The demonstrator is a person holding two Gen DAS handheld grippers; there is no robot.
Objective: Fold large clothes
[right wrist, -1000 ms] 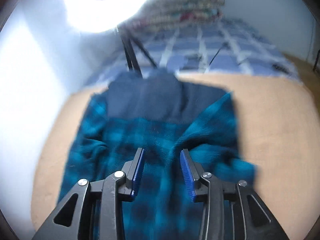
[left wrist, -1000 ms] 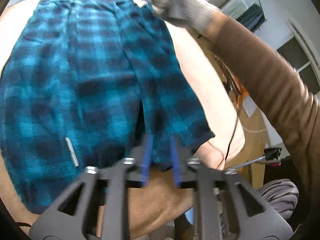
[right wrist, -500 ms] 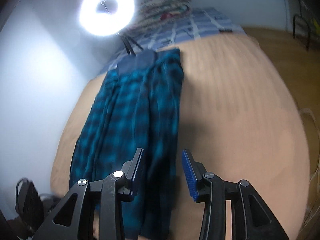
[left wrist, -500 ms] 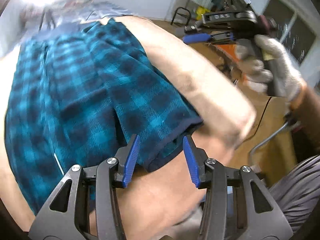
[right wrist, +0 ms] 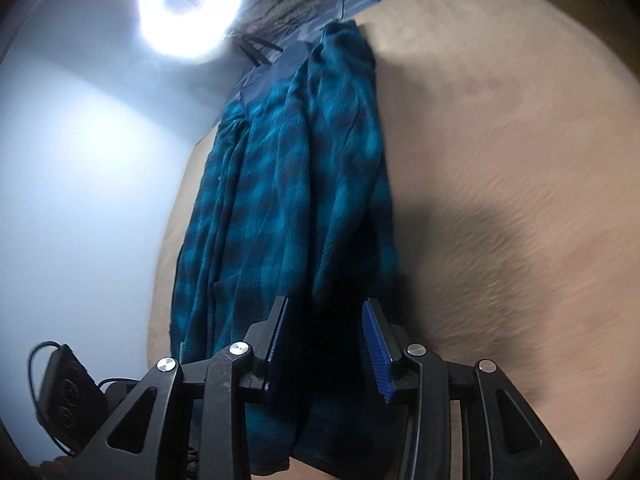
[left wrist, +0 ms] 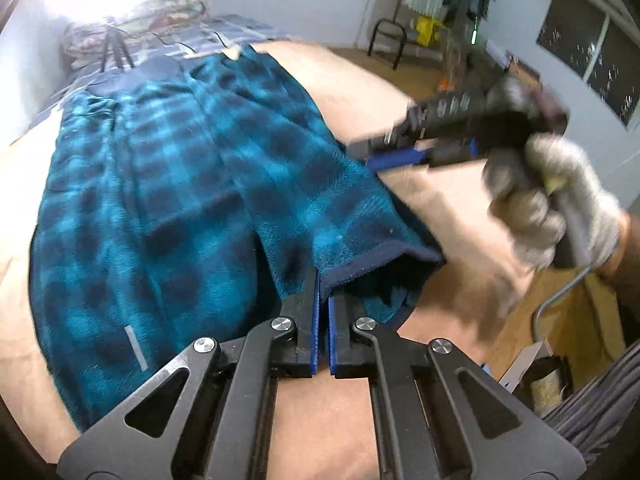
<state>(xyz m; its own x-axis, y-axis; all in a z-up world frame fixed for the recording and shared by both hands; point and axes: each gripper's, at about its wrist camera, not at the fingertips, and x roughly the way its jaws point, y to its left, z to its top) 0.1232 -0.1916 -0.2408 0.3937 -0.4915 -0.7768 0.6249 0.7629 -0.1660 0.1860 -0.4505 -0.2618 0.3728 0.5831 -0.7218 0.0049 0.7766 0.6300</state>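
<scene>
Since half a second ago, left hand-held gripper [left wrist: 323, 312] has closed on the plaid garment's [left wrist: 172, 184] hem just ahead; right hand-held gripper [right wrist: 326, 344] hovers open above it. Lift evenly, keeping edges aligned.

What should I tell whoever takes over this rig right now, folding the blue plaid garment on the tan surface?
Left gripper: shut on the navy-trimmed hem corner of the plaid garment.
Right gripper: open, above the garment's near end, holding nothing.
Garment: spread lengthwise on the tan surface, navy band at the far end toward the ring light.
Done: sides look folded inward into a long strip.
Left: probably grip the other near corner with the right gripper, then fold the near end toward the far end.
</scene>
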